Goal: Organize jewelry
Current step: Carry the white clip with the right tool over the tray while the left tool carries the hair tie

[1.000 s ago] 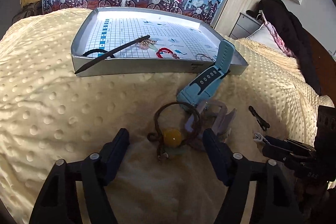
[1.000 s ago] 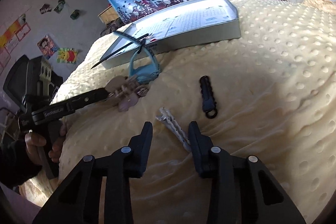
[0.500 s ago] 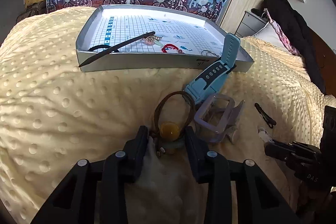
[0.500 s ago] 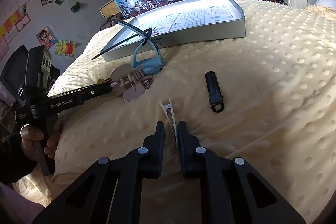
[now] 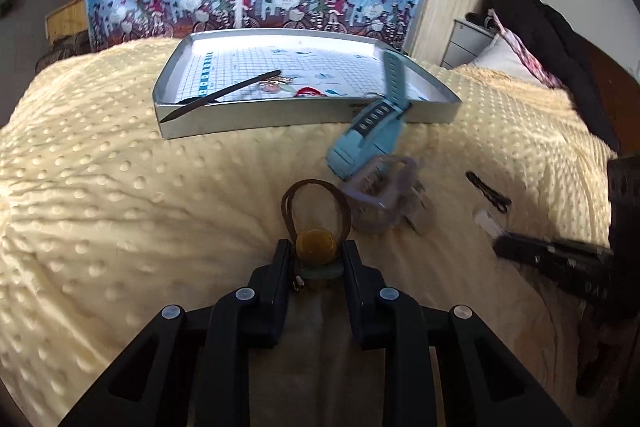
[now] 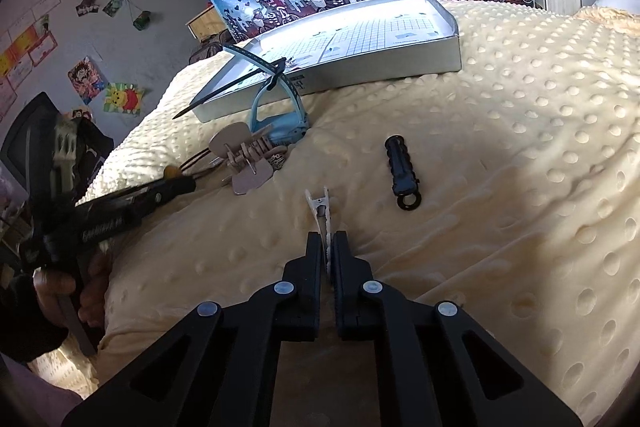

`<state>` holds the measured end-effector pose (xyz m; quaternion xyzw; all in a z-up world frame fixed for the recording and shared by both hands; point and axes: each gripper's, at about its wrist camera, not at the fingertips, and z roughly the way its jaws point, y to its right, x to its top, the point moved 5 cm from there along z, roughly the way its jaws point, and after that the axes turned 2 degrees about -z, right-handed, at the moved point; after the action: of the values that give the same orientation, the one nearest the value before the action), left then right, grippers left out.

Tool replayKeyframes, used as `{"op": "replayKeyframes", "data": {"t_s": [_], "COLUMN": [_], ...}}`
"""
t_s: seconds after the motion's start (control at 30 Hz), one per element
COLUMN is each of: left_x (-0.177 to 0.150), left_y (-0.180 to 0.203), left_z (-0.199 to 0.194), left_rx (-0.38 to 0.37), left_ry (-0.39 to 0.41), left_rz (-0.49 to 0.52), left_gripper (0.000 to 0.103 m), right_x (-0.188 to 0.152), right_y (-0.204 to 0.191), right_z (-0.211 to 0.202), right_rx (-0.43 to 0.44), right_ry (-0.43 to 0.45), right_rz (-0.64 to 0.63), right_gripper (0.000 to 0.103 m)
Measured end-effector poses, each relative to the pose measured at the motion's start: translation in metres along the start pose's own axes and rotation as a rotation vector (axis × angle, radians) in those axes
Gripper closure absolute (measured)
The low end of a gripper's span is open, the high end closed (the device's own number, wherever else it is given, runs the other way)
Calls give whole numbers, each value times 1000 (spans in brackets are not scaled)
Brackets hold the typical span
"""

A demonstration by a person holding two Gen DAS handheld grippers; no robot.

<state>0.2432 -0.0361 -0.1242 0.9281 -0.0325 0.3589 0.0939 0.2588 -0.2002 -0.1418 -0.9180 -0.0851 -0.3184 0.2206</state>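
1. We find the left gripper [image 5: 316, 259] with its jaws drawn in on a brown cord hair tie with an amber bead [image 5: 316, 242]; the bead sits between the fingertips, and the cord loop lies ahead on the cream dotted blanket [image 5: 120, 195].
2. We find the right gripper [image 6: 328, 247] clamped on a white toothed hair clip [image 6: 320, 207], whose free end projects forward above the blanket.
3. A black hair clip [image 6: 402, 169] lies on the blanket, near the white clip and to its right, apart from it.
4. A blue watch [image 5: 370, 131] leans against the front wall of the silver tray [image 5: 280, 119], one strap reaching over the rim. A pale claw clip [image 5: 380, 187] lies just beside the watch.
5. The tray holds a long black stick [image 5: 228, 93], which overhangs the front left corner, and small items too blurred to identify.
6. In the right wrist view a hand [image 6: 86, 291] holds the left gripper's handle.
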Motion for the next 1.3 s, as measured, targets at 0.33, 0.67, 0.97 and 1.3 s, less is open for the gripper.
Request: {"op": "replayKeyframes", "data": {"t_s": [0.33,0.67,0.97,1.3], "left_x": [-28,-43,-48,5], "left_y": [5,11,17,17], "left_z": [-33,-66,-91,-106], "left_rx": [-29,21,-20,-33], "left_ry": [21,38,81,185], "left_rz": [-4,-11,-72,-46], "left_gripper": [80,80,80,80], "right_x": [-9,-18,-29,7], "right_y": [-26,-43,-65,-84], "right_z": [-2,-15,-49,-80], "right_rx": [5,-25,-23,7], "right_ry": [-11,-9,50,200], "right_rz": [-86,-123,-124,-84], "right_gripper": [99,99,99,99]}}
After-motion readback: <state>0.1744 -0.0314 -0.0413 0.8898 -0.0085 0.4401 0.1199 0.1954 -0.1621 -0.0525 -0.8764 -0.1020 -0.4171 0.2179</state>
